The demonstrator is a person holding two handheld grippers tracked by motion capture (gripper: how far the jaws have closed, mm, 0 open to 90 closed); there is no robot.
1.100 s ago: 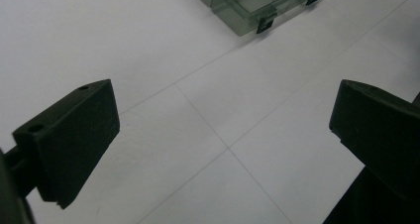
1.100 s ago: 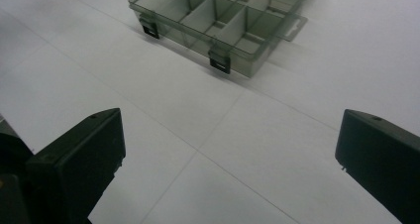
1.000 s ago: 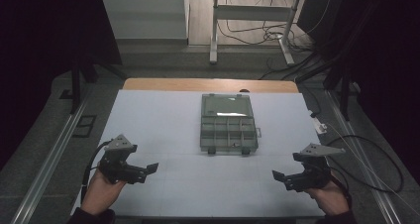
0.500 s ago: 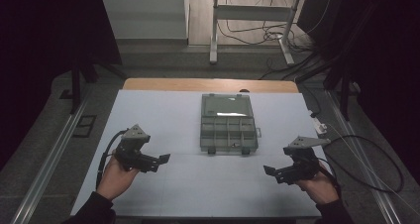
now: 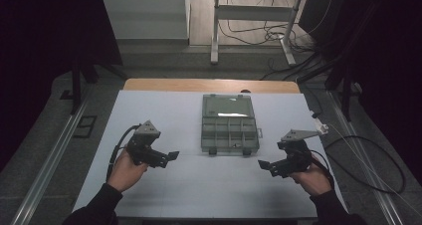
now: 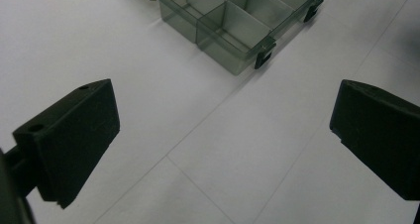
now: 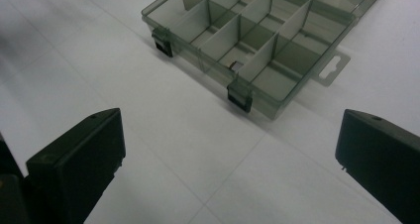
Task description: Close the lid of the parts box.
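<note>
A clear grey box [image 5: 229, 124] lies shut and flat on the white table [image 5: 199, 195], in its middle, with its two dark latches on the side nearest the person. Its inside is split by dividers into small compartments, and a hang tab sticks out from its right side.

The left gripper [image 5: 169, 156] is held in the person's left hand [image 5: 127, 170], down and to the left of the box and well apart from it. Its jaws point toward the box's near left corner. In the left gripper view the two black jaws stand wide apart with nothing between them but bare table, and the box's corner with one latch [image 6: 264, 52] sits ahead of them.

The right gripper [image 5: 263, 165] is held in the right hand [image 5: 313, 177], down and to the right of the box, near its front right corner but not touching it. Its jaws point back toward the box. In the right gripper view they too are spread wide and grasp nothing; the box [image 7: 257, 40] lies ahead with both latches facing the camera, and a small light piece lies in one of the compartments near the front.

Each gripper has a grey three-cornered plate on top, and a cable trails from it.
</note>
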